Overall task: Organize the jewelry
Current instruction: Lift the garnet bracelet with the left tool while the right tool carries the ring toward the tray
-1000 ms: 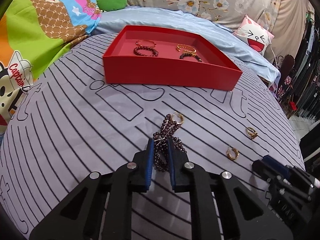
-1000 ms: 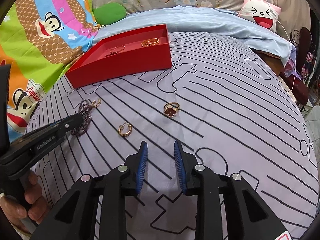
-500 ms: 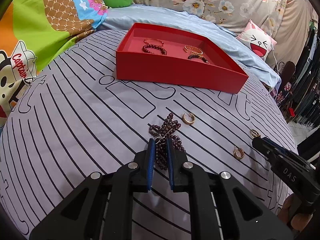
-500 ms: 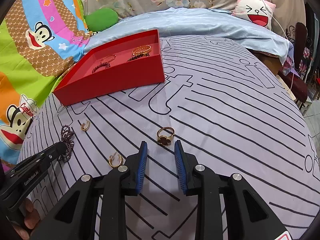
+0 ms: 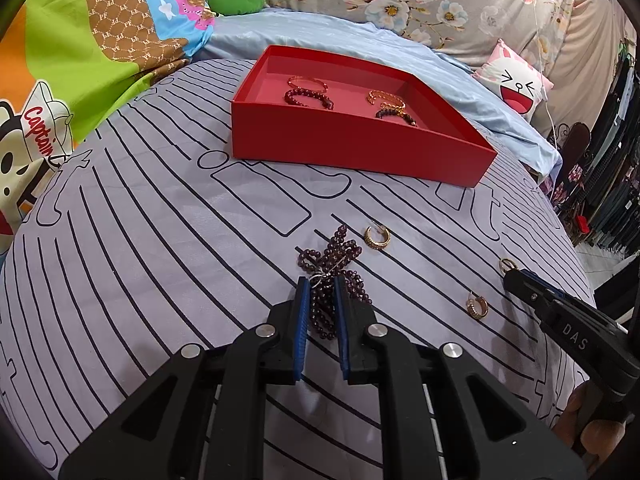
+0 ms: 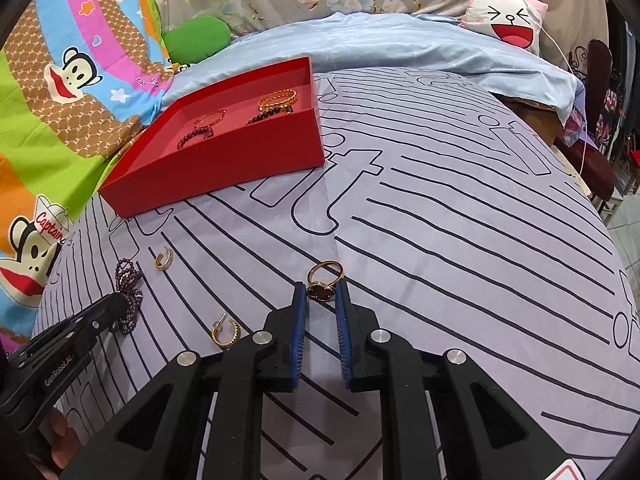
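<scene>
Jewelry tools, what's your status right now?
Left tool shut on bead necklace. Right tool closing around ring. Two earrings loose. Red box path clear.

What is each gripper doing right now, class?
Left gripper: shut on the dark beaded bracelet.
Right gripper: jaws closing, pads pressing the gold ring.

Bare striped sheet [image 5: 160,280] lies open between the loose jewelry and the red tray [image 5: 352,152], so that stretch is passable. The tray's upright near wall stands in the way. Two gold hoop earrings [image 6: 226,333] [image 6: 164,259] lie near the beaded bracelet [image 5: 332,268] and ring [image 6: 323,278], crowding the foreground.
</scene>
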The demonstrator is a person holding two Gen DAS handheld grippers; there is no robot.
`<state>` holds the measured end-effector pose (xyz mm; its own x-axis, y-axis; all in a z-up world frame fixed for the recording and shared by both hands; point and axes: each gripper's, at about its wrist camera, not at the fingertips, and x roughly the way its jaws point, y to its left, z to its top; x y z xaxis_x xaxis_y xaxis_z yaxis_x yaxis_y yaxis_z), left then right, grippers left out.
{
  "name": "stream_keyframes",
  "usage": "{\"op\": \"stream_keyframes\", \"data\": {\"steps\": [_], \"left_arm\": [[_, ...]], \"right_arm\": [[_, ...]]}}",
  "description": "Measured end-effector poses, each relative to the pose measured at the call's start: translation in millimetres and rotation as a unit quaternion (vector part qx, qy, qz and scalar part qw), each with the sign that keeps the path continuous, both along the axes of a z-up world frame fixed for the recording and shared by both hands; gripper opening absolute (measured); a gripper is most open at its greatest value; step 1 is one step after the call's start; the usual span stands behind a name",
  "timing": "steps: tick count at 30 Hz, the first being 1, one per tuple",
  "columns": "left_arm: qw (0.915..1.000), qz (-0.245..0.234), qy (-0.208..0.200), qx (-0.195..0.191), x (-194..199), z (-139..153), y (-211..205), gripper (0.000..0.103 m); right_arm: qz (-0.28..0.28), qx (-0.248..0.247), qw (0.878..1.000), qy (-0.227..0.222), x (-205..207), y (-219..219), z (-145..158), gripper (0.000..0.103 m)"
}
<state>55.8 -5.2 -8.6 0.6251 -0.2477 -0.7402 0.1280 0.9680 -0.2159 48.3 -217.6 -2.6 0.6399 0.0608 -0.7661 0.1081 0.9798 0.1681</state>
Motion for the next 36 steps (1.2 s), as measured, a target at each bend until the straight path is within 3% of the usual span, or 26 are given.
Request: {"op": "stream_keyframes", "data": {"steps": [25,30,36], "left_arm": [[1.0,0.003,0.001,-0.007,-8,3,1,0.011],[0.9999,-0.001,-0.002,-0.016,-12,13,3,0.002],[0.9997,-0.002,-0.009,-0.024,-12,26,7,0.001]], "right_arm": [[0.039,0.007,0.999,-0.016,-36,22,14,0.014],[0.044,0.012,0.999,-0.027,-38,23,24,0.014],[0.052,0.016,0.998,-0.033,-37,27,30,0.014]]}}
